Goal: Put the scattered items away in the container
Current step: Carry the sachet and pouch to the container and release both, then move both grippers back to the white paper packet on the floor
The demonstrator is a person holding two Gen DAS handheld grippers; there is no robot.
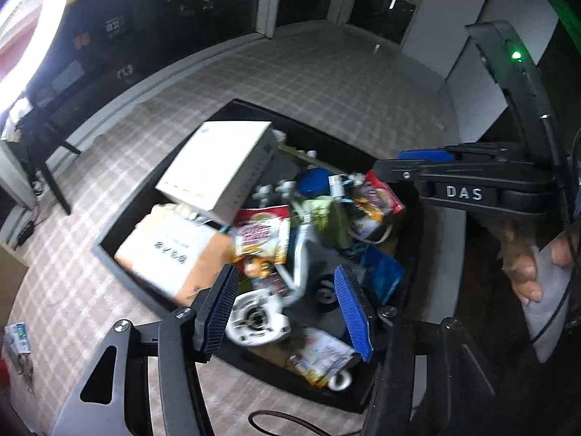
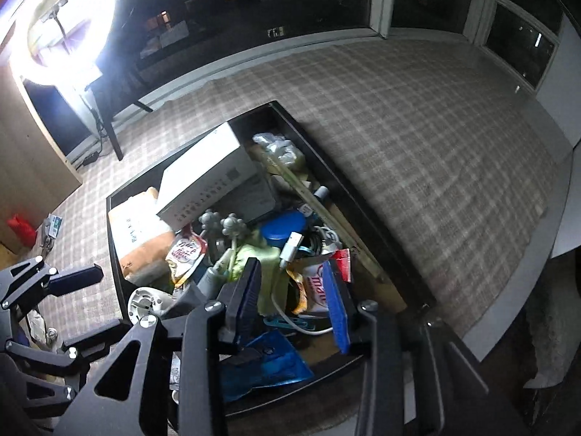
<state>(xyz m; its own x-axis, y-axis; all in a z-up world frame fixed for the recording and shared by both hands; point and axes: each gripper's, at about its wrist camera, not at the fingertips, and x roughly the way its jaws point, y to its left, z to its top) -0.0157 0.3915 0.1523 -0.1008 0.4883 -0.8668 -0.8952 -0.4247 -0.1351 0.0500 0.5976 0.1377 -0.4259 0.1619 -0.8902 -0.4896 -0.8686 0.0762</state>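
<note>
Progress: your container (image 1: 109, 250) sits on the plaid floor (image 1: 326, 83), already heaped with a white box (image 1: 221, 167), packets and a blue lid (image 2: 283, 227).
Left: a card and keys (image 2: 51, 229) lie at 9 o'clock, outside it.
Left gripper (image 1: 287, 309): fingers apart, holding nothing.
Right gripper (image 2: 294, 298): fingers apart, holding nothing.
Views: only the left wrist view shows your hand (image 1: 523, 265); only the right shows the red item (image 2: 20, 229).

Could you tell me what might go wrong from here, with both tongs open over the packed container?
The white box lies tilted on the heap in the container, so a nudge might slide it out. The white cable below the right tongs could snag. The left tongs may miss the items still on the rug.
</note>
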